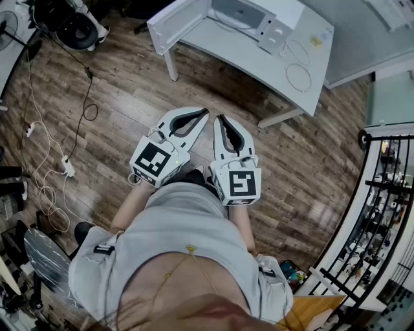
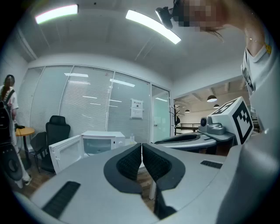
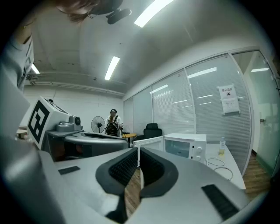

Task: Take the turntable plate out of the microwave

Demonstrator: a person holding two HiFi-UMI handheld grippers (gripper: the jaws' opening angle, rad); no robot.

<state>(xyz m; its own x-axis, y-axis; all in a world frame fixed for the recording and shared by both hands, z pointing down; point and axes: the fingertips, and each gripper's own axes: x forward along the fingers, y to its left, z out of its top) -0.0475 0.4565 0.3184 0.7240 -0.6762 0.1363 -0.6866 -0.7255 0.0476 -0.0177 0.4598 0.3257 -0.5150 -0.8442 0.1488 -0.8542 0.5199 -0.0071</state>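
The task has barely begun. The microwave [image 1: 242, 13] sits on the far white table [image 1: 259, 64] with its door [image 1: 178, 22] already open, and the turntable plate, unseen, is presumably inside. The left gripper [image 1: 202, 113] and right gripper [image 1: 220, 119] are near the person's body, well short of the microwave, both pinched closed and empty.

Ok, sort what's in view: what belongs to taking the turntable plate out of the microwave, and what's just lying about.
For the job: microwave, its door open; left gripper and right gripper, both shut and empty. The plate itself cannot be made out.

Lying about: cable loops on the table, power strip on the floor, office chair, fan, bottle.
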